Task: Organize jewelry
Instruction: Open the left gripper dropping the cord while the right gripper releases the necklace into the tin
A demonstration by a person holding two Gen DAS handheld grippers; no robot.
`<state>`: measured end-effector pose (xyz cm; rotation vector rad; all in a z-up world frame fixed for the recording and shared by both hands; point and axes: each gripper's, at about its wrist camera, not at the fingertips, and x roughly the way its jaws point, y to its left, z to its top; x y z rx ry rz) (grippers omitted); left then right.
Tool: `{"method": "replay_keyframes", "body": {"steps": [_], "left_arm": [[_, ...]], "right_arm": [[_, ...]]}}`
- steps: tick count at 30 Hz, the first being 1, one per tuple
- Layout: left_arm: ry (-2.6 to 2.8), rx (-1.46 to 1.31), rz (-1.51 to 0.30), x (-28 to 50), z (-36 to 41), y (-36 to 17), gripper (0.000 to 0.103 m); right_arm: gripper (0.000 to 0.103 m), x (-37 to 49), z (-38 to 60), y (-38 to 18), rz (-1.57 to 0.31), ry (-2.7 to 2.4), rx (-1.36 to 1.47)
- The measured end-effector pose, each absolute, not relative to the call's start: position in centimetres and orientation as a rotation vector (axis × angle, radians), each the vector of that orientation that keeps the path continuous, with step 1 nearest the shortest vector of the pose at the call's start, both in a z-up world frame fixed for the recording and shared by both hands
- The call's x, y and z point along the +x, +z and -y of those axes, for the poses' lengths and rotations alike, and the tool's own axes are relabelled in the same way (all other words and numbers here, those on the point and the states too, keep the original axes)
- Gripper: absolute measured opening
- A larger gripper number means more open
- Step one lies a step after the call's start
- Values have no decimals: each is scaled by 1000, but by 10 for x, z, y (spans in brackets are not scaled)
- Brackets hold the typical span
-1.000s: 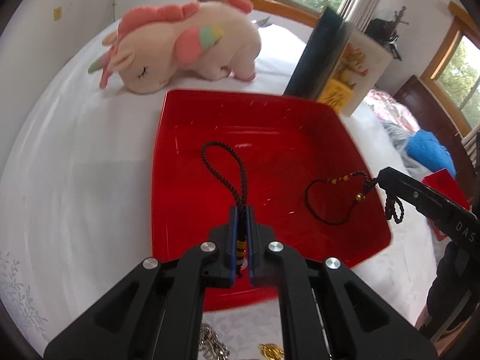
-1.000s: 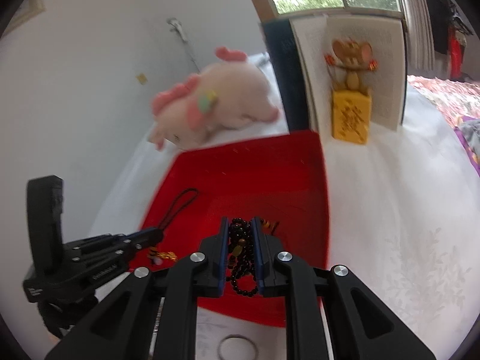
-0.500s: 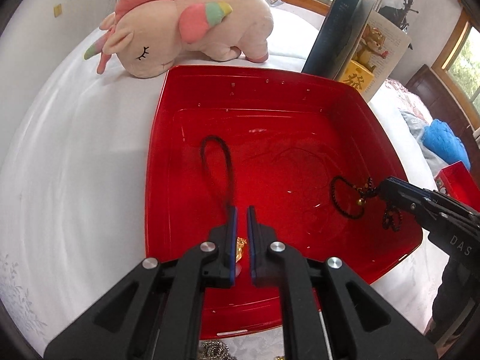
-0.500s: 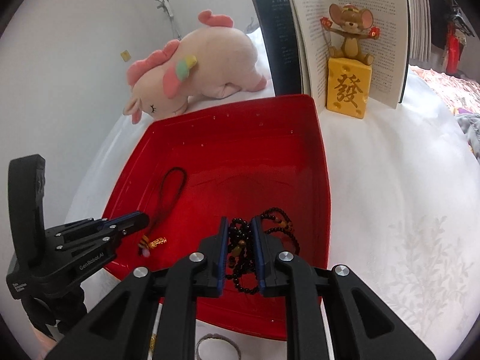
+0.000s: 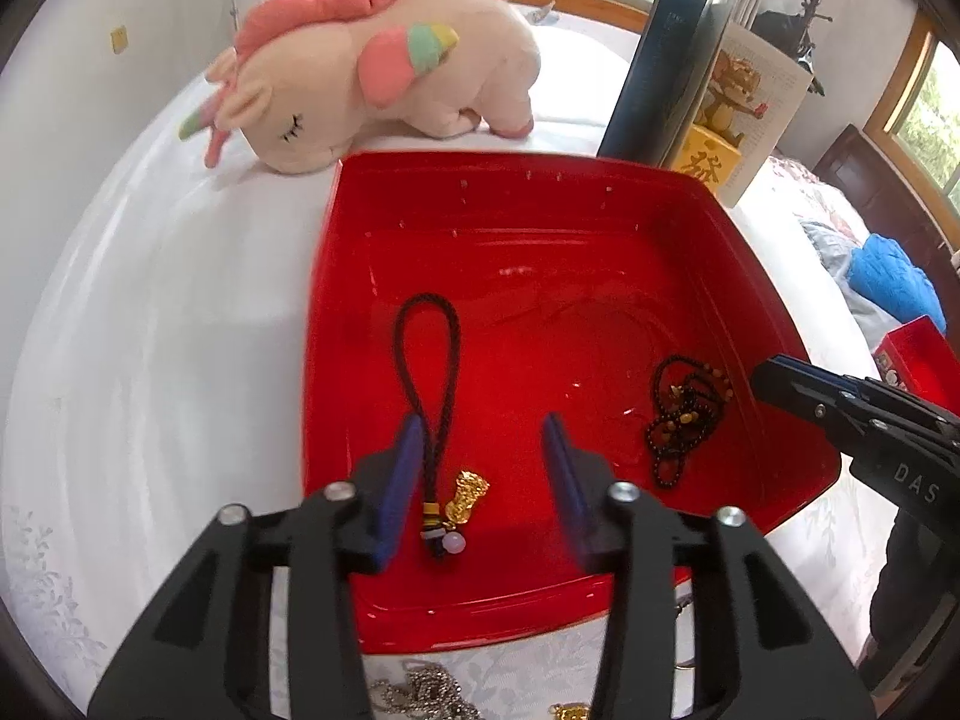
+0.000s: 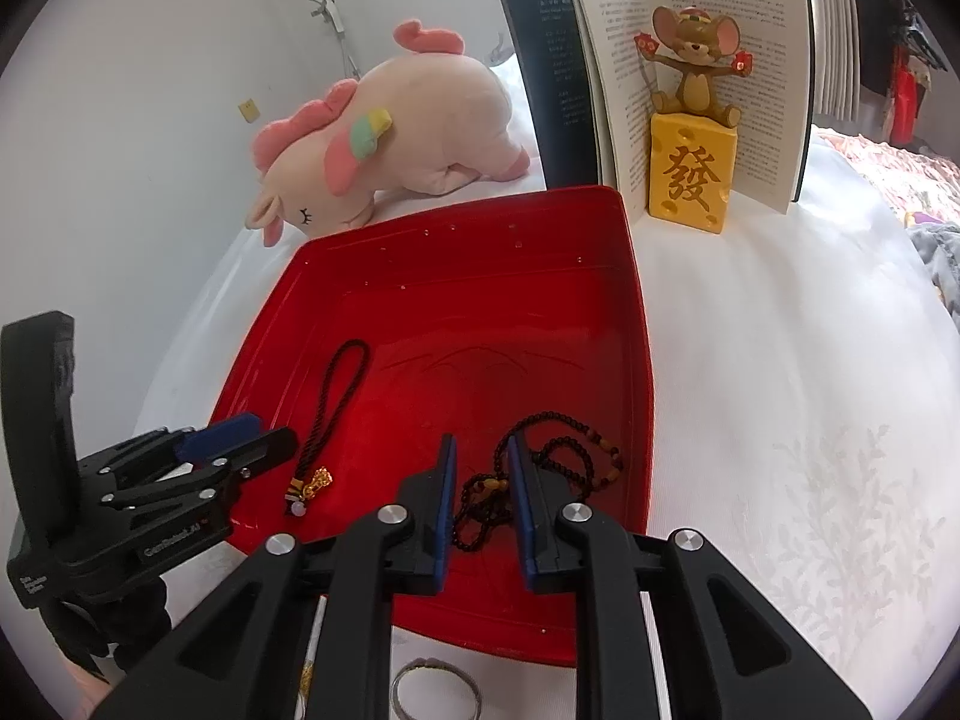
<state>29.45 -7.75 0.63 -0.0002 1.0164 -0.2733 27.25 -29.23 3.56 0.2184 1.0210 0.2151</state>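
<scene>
A red tray (image 5: 660, 204) (image 6: 480, 210) lies on the white cloth. A dark cord charm with a gold pendant (image 5: 429, 360) (image 6: 336, 408) lies in its left part. A dark bead necklace (image 5: 684, 414) (image 6: 564, 456) lies heaped in its right part. My left gripper (image 5: 483, 438) (image 6: 240, 438) is open over the charm's lower end, holding nothing. My right gripper (image 6: 483, 462) (image 5: 780, 378) is open, its fingers astride the necklace's near end.
A pink plush unicorn (image 5: 372, 72) (image 6: 396, 126) lies behind the tray. An open book (image 6: 690, 66) with a mouse figurine on a yellow block (image 6: 693, 180) stands at the back right. A silver chain (image 5: 420, 696), a gold piece (image 5: 570, 711) and a ring (image 6: 435, 690) lie before the tray.
Both grippers have opened. The cord charm and the bead necklace were let go and now lie on the tray floor.
</scene>
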Motion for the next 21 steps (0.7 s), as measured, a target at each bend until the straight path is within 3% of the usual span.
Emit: {"method": "replay_keyframes", "body": {"steps": [7, 10, 15, 21], "left_arm": [[-254, 2, -948, 278, 71, 30, 71], [-244, 5, -919, 267, 67, 42, 79], [-248, 7, -889, 247, 62, 56, 85], [-230, 22, -891, 217, 49, 53, 86]], "right_arm": [[31, 262, 295, 50, -987, 205, 214], [42, 253, 296, 58, -962, 202, 214], [47, 233, 297, 66, -924, 202, 208], [47, 196, 304, 71, -883, 205, 194]]}}
